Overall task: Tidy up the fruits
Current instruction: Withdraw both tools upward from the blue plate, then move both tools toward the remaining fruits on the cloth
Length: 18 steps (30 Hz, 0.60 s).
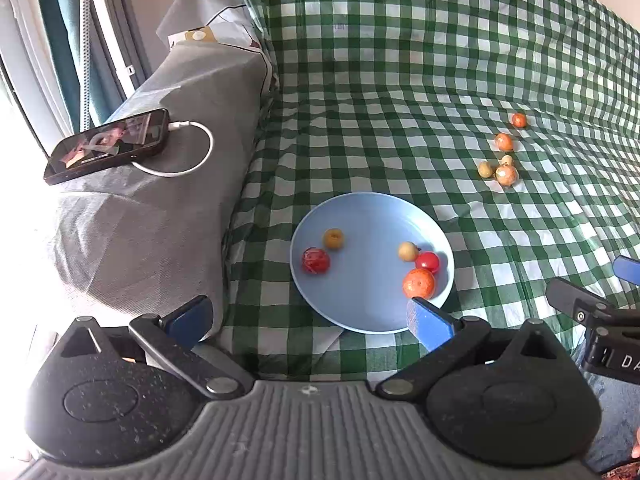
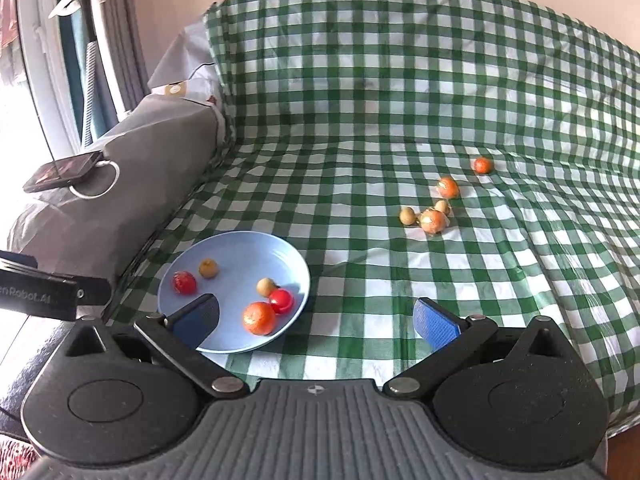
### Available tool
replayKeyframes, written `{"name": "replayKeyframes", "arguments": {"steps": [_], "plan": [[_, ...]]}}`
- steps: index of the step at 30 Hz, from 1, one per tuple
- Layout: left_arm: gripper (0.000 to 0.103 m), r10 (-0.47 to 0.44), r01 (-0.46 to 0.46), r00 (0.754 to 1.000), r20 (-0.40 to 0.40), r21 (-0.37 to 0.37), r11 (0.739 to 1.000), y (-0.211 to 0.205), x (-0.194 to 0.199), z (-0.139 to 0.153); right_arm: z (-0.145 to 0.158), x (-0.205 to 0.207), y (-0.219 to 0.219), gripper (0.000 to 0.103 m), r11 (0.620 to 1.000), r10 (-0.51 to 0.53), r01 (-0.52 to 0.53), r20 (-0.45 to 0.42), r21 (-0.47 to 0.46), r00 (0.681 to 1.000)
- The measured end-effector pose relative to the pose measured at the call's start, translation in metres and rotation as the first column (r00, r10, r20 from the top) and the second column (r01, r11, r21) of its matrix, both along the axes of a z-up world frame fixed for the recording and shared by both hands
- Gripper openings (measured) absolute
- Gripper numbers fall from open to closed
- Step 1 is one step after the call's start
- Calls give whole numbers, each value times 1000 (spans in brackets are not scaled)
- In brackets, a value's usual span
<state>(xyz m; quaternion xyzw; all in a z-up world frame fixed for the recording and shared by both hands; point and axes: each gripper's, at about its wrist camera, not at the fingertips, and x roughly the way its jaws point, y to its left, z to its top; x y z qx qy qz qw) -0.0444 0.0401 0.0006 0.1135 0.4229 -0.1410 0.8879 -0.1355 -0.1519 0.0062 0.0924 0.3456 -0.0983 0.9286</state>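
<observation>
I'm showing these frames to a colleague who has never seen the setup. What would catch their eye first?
Probably the green-and-white checked cloth draped over the whole sofa, and on it, near the front left, the pale blue plate holding five small fruits. Further back to the right, five more fruits lie loose on the cloth. On the grey armrest at the left, a phone rests with a white cable plugged in.

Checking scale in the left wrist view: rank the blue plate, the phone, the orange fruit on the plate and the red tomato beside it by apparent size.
1. blue plate
2. phone
3. orange fruit
4. red tomato

Phone lies farther away, so its true size is unsure.
</observation>
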Motion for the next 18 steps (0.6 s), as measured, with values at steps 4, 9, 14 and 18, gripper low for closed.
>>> {"name": "replayKeyframes", "arguments": {"steps": [4,9,14,18], "plan": [[103,0,0,1000,-11,-1,1000,-5,4,-1,-3,2,-8,102,1000,-15,15,-9,11,1000],[103,2,-2,1000,-22,7,1000,-9,7,-5,-7,4,-15,102,999,-26,27,-20,27,999],[103,4,-4,999,-32,12,1000,-16,12,-7,-9,6,-22,102,999,-34,35,-23,34,999],[103,5,-5,999,-40,18,1000,-24,17,-9,-11,7,-29,102,998,-44,45,-30,43,999]]}}
